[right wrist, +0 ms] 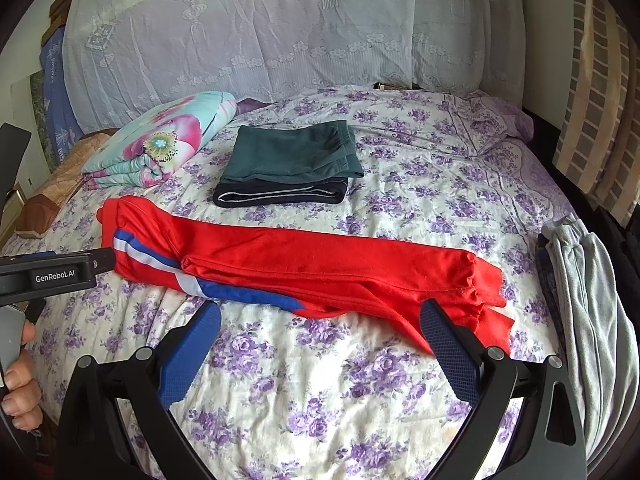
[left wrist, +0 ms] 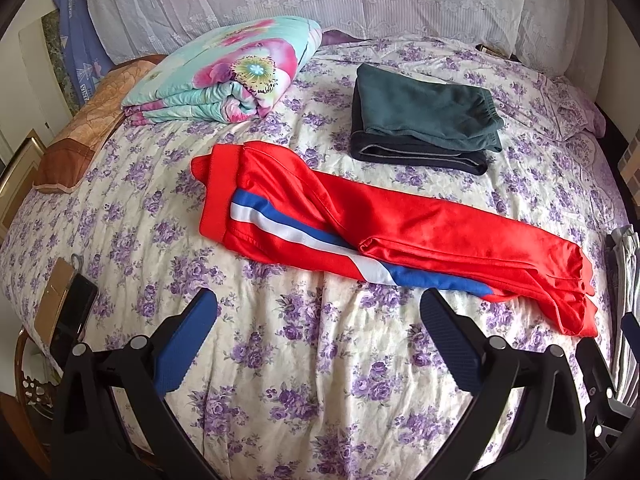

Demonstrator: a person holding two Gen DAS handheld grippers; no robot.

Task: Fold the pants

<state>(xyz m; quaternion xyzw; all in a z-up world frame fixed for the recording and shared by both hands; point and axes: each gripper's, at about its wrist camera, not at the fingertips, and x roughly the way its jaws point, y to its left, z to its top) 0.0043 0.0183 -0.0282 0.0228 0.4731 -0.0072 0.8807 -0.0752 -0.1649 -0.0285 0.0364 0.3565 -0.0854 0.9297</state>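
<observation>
1. Spread across both views was a bed [left wrist: 304, 364] covered with a cream sheet printed in purple flowers, and a white lace cloth [right wrist: 256, 36] was draped behind it.
2. Nearest the left camera, the left gripper [left wrist: 318, 308] was held with its fingers spread wide and nothing between them, just short of the red pants.
3. Likewise, the right gripper [right wrist: 320, 318] was seen wide open and empty; its right finger [right wrist: 448, 344] overlapped the near hem of the red pants.
4. Along the bed, the red pants [left wrist: 400, 224] were laid lengthwise with one leg over the other, the waistband to the left and a blue and white side stripe showing.
5. Beyond the red pants, a dark green garment [left wrist: 424, 112] was seen folded on top of a black one [left wrist: 416, 154].
6. Left of that stack, beyond the waistband of the red pants, a folded floral quilt [left wrist: 224, 72] was placed.
7. Past the hems of the red pants, grey clothing [right wrist: 588, 300] was hung at the bed's right edge.
</observation>
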